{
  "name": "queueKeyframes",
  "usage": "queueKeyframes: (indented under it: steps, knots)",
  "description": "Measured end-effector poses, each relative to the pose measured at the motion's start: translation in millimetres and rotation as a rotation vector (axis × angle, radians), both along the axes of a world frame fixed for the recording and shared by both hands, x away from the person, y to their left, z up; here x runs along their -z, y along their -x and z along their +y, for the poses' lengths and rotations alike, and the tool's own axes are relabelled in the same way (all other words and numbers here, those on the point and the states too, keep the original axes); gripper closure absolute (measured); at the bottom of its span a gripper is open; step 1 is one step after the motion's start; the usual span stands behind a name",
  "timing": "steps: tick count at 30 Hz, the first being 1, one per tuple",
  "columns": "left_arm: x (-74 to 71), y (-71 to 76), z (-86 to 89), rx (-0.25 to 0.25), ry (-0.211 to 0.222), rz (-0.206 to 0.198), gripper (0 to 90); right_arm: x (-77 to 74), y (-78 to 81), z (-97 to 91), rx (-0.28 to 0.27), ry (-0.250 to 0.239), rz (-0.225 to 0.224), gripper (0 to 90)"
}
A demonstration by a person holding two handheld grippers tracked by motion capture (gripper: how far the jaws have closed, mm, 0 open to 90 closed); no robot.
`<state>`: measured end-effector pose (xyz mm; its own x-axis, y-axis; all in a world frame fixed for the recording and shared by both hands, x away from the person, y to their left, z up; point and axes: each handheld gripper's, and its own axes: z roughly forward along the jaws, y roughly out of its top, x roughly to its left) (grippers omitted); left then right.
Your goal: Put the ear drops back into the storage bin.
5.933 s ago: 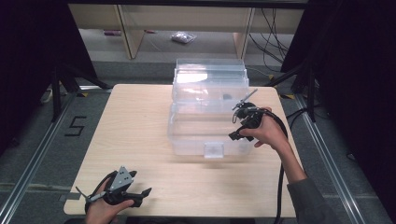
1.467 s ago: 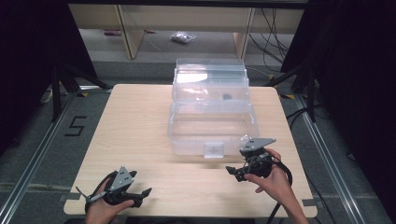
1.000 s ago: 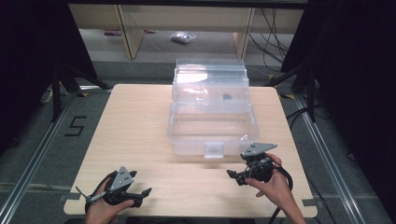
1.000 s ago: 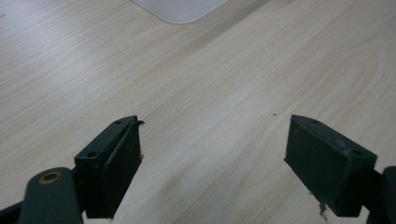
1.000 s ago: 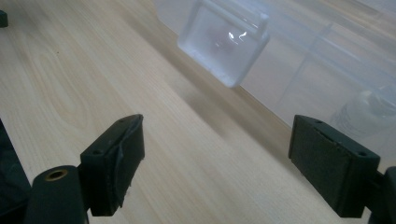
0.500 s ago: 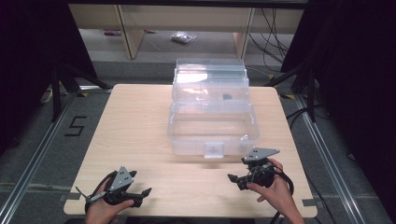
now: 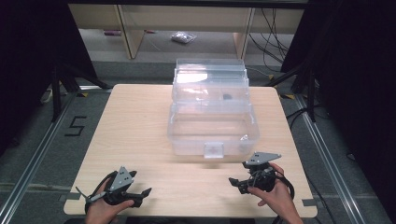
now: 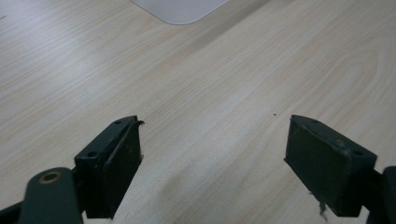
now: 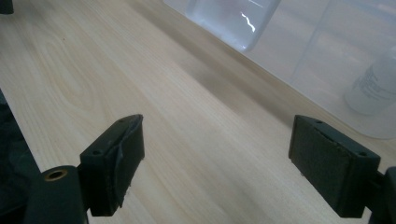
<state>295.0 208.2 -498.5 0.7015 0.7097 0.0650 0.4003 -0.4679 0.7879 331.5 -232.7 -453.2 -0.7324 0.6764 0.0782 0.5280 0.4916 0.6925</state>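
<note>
A clear plastic box (image 7: 212,126) with rounded corners is set on the far middle of the table (image 7: 135,126), its transparent lid (image 7: 210,77) swung up and back behind it. A small frosted rectangular latch tab (image 7: 213,150) is seen on the box's near wall. The table is faced in pale wood-grain laminate, smooth and matt, with rounded corners.

The right gripper (image 7: 240,181) is held low over the near right part of the table, just in front of the box's near right corner and apart from it. In the right gripper view its two black fingers (image 9: 114,163) are spread wide, with only bare wood grain between the flat, rubbery pads; nothing is gripped. Beyond them the box's translucent wall (image 9: 327,51) and latch tab (image 9: 233,21) are seen, and through the wall a small pale bottle (image 9: 373,86) with a printed label is made out, blurred.

The left gripper (image 7: 140,193) is held at the near left edge of the table, well apart from the box. In the left gripper view its fingers (image 8: 112,163) are likewise spread wide over bare table, the blocky pads dark and slightly worn at the edges. A pale rounded corner (image 8: 180,9) is seen at the top of that view; what it belongs to cannot be told.
</note>
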Motion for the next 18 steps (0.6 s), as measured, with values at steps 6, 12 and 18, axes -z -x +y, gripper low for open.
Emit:
queueKeyframes:
  steps: [6,12,18]
  knots:
    - [-0.8,0.3,0.5,0.004,-0.008,0.006,17.7,5.4,4.4,-1.0,0.022,-0.012,-0.001,19.0]
    - [-0.7,0.3,0.6,0.005,-0.008,0.003,17.6,11.2,8.3,-3.8,0.011,-0.003,0.027,18.9]
    - [-0.6,0.3,0.4,0.006,-0.007,0.003,17.6,17.1,14.8,-6.1,0.036,0.014,0.059,18.5]
